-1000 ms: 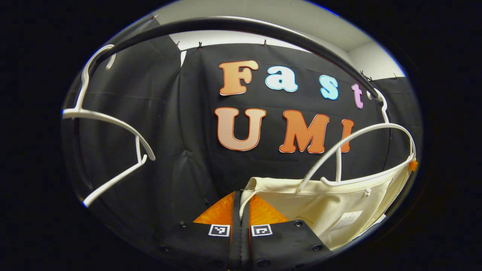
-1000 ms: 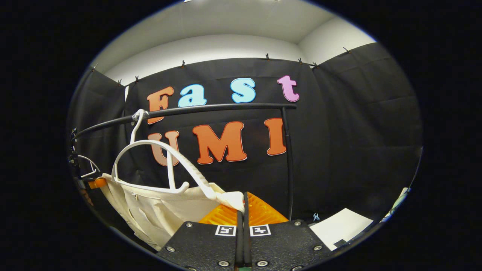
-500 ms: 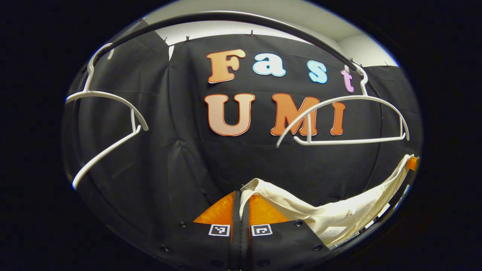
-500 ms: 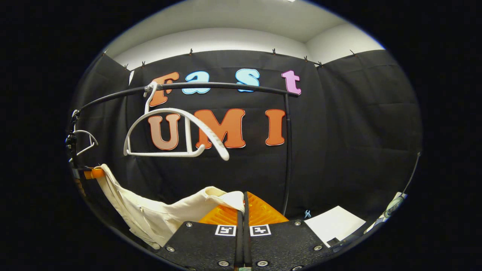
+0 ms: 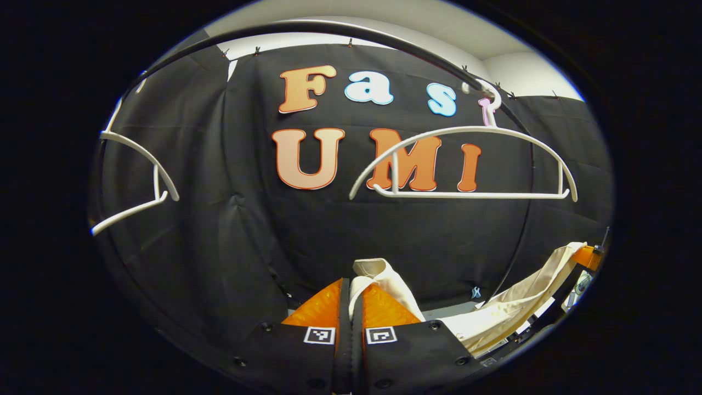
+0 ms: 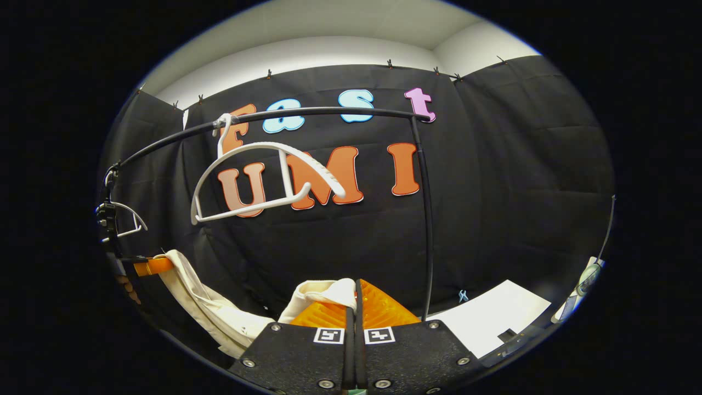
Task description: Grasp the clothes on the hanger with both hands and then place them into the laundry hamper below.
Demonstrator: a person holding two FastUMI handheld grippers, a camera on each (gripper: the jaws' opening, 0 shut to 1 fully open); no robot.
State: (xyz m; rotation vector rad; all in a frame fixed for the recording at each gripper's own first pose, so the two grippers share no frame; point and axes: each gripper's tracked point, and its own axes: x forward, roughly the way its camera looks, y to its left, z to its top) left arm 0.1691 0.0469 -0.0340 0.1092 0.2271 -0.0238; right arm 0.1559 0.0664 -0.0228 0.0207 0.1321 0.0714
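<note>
A cream garment (image 5: pixel 510 312) hangs slack between my two grippers, off its hanger. My left gripper (image 5: pixel 351 296) is shut on one end of the garment, where a fold of cloth sticks up above the fingers. My right gripper (image 6: pixel 354 299) is shut on the other end (image 6: pixel 323 291); the cloth sags away to the left (image 6: pixel 192 291). The other gripper shows far off at the view's edge in each view (image 5: pixel 589 255) (image 6: pixel 151 266). The bare white hanger (image 5: pixel 466 164) (image 6: pixel 263 175) swings on the black rail (image 6: pixel 307 115) above the cloth. The hamper is out of sight.
A second bare white hanger (image 5: pixel 137 181) hangs at the rail's left end. The rack's black upright post (image 6: pixel 425 219) stands just right of my right gripper. A white sheet (image 6: pixel 493 323) lies low at the right.
The garment slid off the white hanger and dropped below it with both grippers. The hanger, freed, rose in view and now swings on the rail.
</note>
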